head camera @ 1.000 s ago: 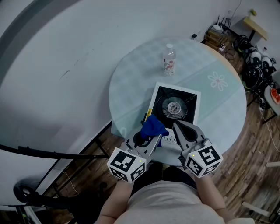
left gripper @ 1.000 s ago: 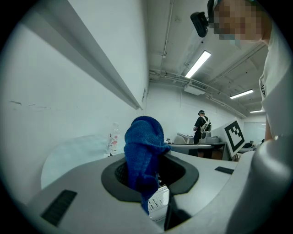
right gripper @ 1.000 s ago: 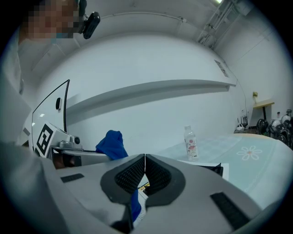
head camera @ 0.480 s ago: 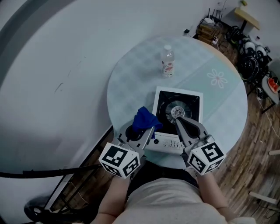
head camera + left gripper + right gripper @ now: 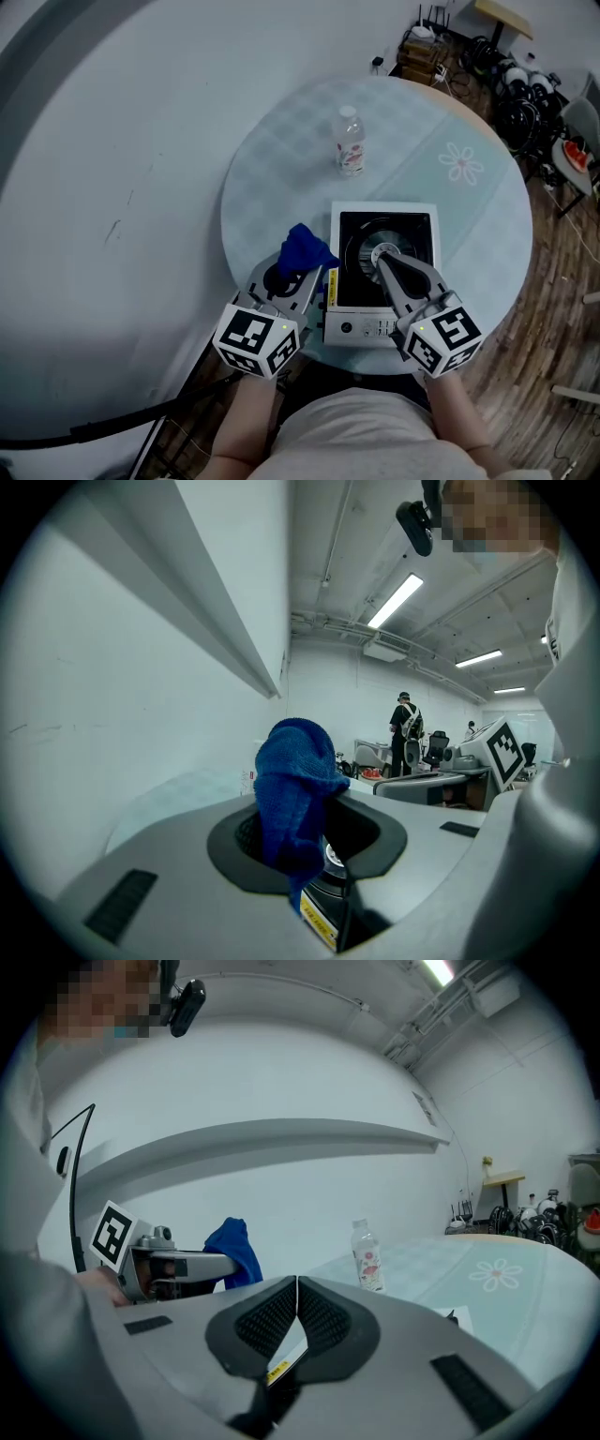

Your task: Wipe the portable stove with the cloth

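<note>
The portable stove (image 5: 412,246), white with a black top and a round burner, sits at the near edge of the round table (image 5: 281,159). My left gripper (image 5: 302,274) is shut on a blue cloth (image 5: 302,247) and holds it just left of the stove's left edge. In the left gripper view the cloth (image 5: 292,794) bunches up out of the left gripper (image 5: 314,841). My right gripper (image 5: 380,260) is shut and empty, its tips over the burner. The right gripper view shows the right gripper (image 5: 297,1283) with its pads pressed together, and the cloth (image 5: 234,1246) to the left.
A clear plastic bottle (image 5: 350,141) stands upright on the table beyond the stove, also seen as a bottle (image 5: 366,1255) in the right gripper view. Cables and equipment (image 5: 525,84) lie on the wooden floor at the right. A person (image 5: 403,733) stands far off.
My left gripper has carried the cloth from the stove's front left corner to a spot beside its left edge. My right gripper has stayed shut over the stove.
</note>
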`<state>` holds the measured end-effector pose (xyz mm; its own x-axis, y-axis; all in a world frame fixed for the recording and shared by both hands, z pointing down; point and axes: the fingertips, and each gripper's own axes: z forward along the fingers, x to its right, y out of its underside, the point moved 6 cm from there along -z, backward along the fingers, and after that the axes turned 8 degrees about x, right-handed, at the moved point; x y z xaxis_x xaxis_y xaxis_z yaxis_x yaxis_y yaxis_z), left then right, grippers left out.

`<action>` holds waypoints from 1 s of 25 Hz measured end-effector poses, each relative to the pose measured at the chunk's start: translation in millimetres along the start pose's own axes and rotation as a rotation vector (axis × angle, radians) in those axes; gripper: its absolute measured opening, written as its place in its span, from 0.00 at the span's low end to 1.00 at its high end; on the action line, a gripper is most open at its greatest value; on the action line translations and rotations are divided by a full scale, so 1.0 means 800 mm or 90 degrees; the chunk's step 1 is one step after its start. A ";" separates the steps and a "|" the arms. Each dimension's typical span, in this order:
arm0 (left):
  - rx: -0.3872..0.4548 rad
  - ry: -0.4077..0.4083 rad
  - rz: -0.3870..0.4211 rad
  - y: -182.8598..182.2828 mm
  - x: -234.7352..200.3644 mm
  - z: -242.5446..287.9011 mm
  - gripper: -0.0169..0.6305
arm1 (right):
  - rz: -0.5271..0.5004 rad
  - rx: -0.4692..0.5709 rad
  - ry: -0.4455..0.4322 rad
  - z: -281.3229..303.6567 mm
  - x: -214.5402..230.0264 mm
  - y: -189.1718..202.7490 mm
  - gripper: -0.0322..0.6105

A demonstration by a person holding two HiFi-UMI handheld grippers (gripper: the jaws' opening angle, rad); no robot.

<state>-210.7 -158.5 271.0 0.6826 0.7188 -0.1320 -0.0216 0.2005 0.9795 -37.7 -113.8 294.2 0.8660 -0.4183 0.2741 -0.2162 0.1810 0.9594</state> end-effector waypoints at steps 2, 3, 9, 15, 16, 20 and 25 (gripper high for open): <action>-0.010 0.005 0.006 0.003 -0.014 0.013 0.20 | 0.002 -0.002 0.015 0.008 0.006 0.001 0.09; -0.015 0.008 0.006 0.005 -0.020 0.020 0.20 | 0.004 -0.004 0.024 0.012 0.010 0.002 0.09; -0.059 0.029 0.013 0.024 -0.048 0.057 0.20 | 0.012 -0.014 0.068 0.032 0.026 0.013 0.09; -0.104 0.047 0.021 0.042 -0.068 0.089 0.20 | 0.011 -0.022 0.097 0.049 0.039 0.019 0.09; -0.112 0.050 0.023 0.045 -0.071 0.094 0.20 | 0.012 -0.023 0.100 0.052 0.041 0.021 0.09; -0.141 0.057 0.027 0.059 -0.086 0.116 0.20 | 0.011 -0.028 0.111 0.064 0.046 0.025 0.09; -0.167 0.076 0.030 0.074 -0.097 0.135 0.20 | 0.026 -0.025 0.125 0.065 0.051 0.023 0.09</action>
<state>-185.9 -273.9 355.9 0.5865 0.8011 -0.1198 -0.2498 0.3196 0.9140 -30.1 -173.9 326.1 0.9288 -0.2291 0.2913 -0.2392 0.2299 0.9434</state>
